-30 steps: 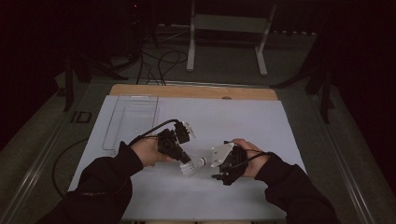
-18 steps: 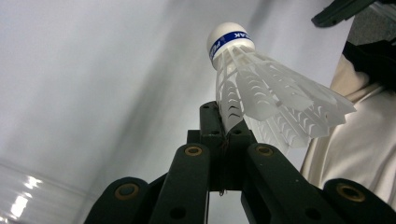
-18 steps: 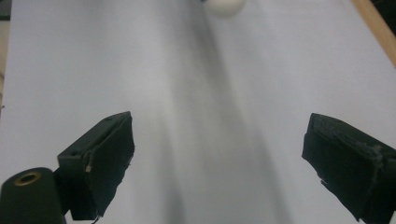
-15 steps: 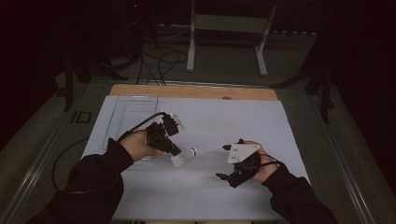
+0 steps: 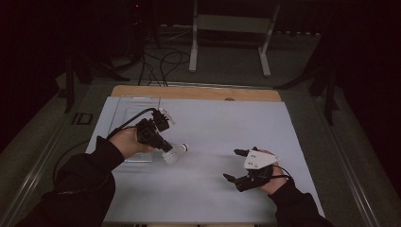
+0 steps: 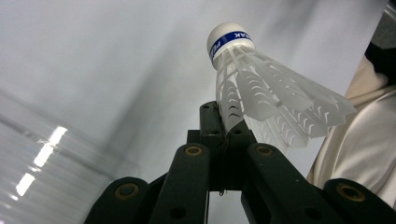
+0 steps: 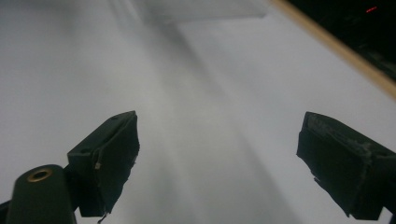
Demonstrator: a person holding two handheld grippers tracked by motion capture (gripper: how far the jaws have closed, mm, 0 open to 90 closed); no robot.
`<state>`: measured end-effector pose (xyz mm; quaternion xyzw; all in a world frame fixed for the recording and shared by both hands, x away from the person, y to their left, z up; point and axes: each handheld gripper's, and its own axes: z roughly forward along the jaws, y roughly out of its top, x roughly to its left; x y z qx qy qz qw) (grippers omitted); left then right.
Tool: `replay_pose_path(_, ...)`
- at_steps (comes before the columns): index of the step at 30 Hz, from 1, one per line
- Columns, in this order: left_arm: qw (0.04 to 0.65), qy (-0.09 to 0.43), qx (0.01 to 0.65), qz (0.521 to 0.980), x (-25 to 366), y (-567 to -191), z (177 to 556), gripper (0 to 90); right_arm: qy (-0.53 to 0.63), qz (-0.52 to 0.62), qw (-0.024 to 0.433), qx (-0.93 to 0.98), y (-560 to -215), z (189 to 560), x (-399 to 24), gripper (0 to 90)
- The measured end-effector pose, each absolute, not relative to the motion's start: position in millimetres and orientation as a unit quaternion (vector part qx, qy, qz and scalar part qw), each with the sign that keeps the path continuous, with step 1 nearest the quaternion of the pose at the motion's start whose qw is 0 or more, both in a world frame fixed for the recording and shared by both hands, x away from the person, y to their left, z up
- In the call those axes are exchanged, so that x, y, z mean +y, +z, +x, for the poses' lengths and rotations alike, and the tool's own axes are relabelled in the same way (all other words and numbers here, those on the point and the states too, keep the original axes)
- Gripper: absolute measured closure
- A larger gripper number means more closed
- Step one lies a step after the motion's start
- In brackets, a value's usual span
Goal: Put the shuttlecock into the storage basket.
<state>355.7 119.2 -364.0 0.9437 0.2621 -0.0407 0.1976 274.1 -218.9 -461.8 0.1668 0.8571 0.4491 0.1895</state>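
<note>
We held a white shuttlecock [image 6: 261,93] pinched by its feathers in our left tool [image 5: 163,145], just above the pale worktop [image 5: 213,127] (cork end pointing away), our right tool [image 5: 236,165] spread wide, jaws just eased inward, nothing between them.

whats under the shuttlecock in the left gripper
The shuttlecock, pinched by its feathers in the left gripper, hangs over the bare white table sheet. The spot directly below it is hidden.
</note>
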Motion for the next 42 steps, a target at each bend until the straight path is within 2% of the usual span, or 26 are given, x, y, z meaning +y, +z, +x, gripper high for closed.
replay_pose_path(4, 0.197, -0.038, 0.274, 0.941, 127, -361, 360, 90.0, 0.462, 0.19, 0.186, 0.846, -467, 274, -227, 9.4)
replay_pose_path(6, 0.195, -0.036, 0.284, 0.938, 131, -360, 362, 90.0, 0.467, 0.197, 0.17, 0.845, -469, 275, -232, 9.5)
replay_pose_path(10, 0.197, -0.03, 0.295, 0.934, 140, -357, 366, 90.0, 0.478, 0.212, 0.177, 0.834, -473, 272, -242, 9.5)
replay_pose_path(17, 0.194, -0.019, 0.316, 0.929, 156, -352, 372, 90.0, 0.503, 0.224, 0.164, 0.818, -481, 265, -256, 9.5)
replay_pose_path(27, 0.193, -0.008, 0.348, 0.918, 174, -346, 378, 90.0, 0.517, 0.22, 0.183, 0.806, -485, 258, -263, 9.5)
replay_pose_path(42, 0.197, 0.006, 0.391, 0.899, 199, -336, 392, 90.0, 0.521, 0.226, 0.18, 0.803, -486, 258, -267, 9.5)
